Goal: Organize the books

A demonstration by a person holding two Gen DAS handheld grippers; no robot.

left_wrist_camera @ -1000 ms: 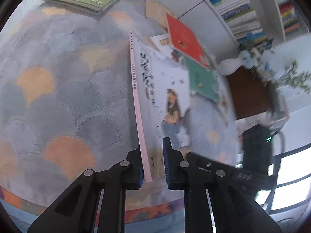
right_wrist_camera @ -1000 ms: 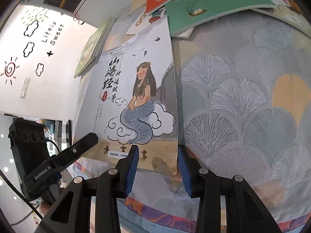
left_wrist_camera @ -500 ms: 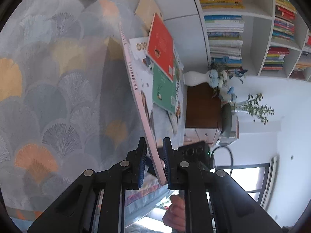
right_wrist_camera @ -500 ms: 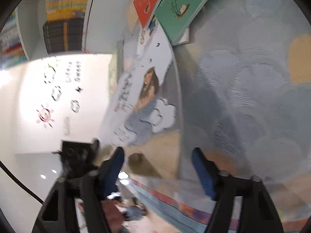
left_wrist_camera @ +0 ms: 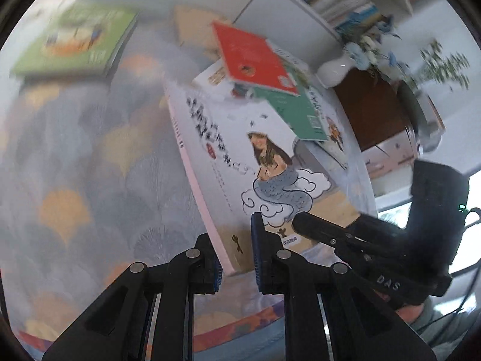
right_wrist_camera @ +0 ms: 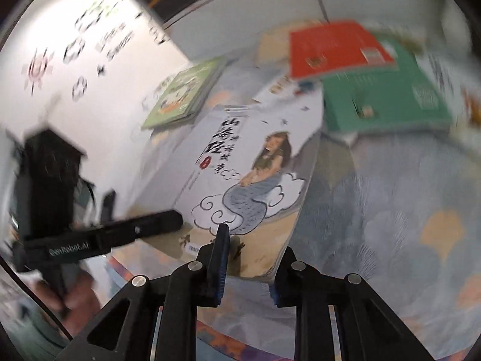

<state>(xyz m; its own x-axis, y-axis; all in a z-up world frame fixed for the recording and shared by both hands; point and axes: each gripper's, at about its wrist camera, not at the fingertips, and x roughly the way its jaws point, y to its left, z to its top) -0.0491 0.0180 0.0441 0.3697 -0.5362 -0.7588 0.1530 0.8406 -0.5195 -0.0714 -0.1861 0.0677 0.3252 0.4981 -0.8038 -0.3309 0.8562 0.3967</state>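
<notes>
A white mermaid book [left_wrist_camera: 240,162] with a pink spine is lifted off the patterned cloth, tilted. My left gripper [left_wrist_camera: 237,258] is shut on its near corner by the spine. My right gripper [right_wrist_camera: 248,266] is shut on the book's opposite near corner [right_wrist_camera: 270,240]; the mermaid book [right_wrist_camera: 249,180] fills the middle of that view. Each gripper shows in the other's view, the right gripper [left_wrist_camera: 345,240] beside the book and the left gripper [right_wrist_camera: 120,237] at its left edge.
A red book [left_wrist_camera: 252,60] and a green book [left_wrist_camera: 297,114] lie overlapped behind the held book. A light-green book stack [left_wrist_camera: 75,45] lies at the far left. Bookshelves [left_wrist_camera: 339,3], a white vase [left_wrist_camera: 333,72] and a brown cabinet [left_wrist_camera: 372,108] stand beyond the table.
The book has swung from nearly edge-on back to face-up in the left view. My right gripper has closed from wide open onto the book's corner. Both views are blurred with motion.
</notes>
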